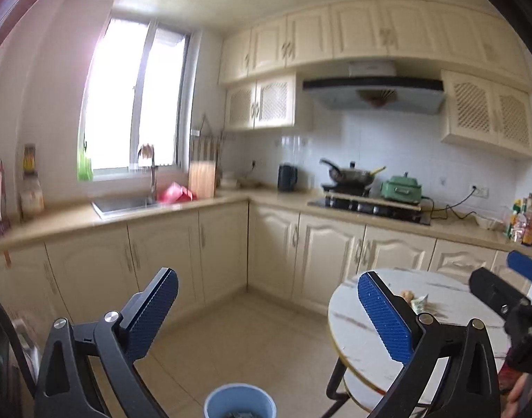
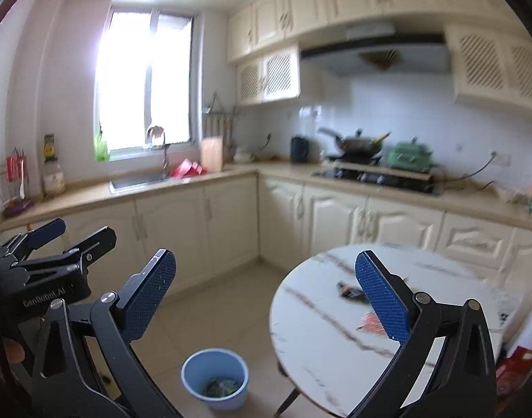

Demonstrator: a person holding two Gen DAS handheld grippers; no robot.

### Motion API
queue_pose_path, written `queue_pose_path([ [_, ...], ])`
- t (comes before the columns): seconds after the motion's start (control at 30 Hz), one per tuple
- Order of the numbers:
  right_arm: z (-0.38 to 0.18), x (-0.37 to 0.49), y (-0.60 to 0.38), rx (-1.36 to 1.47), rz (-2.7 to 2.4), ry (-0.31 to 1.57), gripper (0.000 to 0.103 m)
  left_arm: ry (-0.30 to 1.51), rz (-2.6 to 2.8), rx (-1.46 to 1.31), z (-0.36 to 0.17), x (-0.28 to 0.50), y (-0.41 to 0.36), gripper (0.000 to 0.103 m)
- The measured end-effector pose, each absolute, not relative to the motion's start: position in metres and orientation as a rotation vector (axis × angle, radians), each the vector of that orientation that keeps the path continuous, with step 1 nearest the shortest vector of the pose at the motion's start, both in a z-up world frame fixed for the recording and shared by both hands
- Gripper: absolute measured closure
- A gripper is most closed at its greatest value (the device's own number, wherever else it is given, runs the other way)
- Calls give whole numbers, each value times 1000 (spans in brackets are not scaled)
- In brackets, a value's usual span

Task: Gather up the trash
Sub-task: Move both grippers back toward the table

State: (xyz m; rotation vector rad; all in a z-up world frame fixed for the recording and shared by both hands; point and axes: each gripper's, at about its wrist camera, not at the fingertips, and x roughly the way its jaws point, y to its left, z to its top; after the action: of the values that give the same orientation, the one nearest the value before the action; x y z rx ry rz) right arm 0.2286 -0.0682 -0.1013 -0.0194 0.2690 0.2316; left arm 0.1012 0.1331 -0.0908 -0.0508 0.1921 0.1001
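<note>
right gripper (image 2: 266, 299) spread wide, holding nothing; dark wrapper (image 2: 349, 292) and red wrapper (image 2: 370, 322) on table (image 2: 318, 331) centre, near right finger. left gripper (image 1: 267, 313) also spread, above blue bin (image 1: 240, 400).

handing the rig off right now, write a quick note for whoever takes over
Left gripper: open, empty, held above the floor.
Right gripper: open, empty, by the round table.
Blue bin stands on the floor left of the table; some trash already lies in it.
Left on the tabletop: a dark wrapper, a red-and-white wrapper, and in the left wrist view a crumpled greenish piece with a small brownish bit beside it.
To do: pick these up and drop them in the bin.
</note>
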Motion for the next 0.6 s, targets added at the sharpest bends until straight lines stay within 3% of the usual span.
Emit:
queue_pose_path([
  [0.13,-78,192,-88,-19,184,202,0,124,77,-38,-92,82,100,1],
  [0.3,-64,168,-105,-9,138,155,0,85,52,-9,-155,43,46,1],
  [0.43,-61,164,-122,8,110,146,0,96,22,9,-181,21,49,1],
  [0.6,-70,172,-145,33,63,163,0,124,4,19,-176,38,30,1],
])
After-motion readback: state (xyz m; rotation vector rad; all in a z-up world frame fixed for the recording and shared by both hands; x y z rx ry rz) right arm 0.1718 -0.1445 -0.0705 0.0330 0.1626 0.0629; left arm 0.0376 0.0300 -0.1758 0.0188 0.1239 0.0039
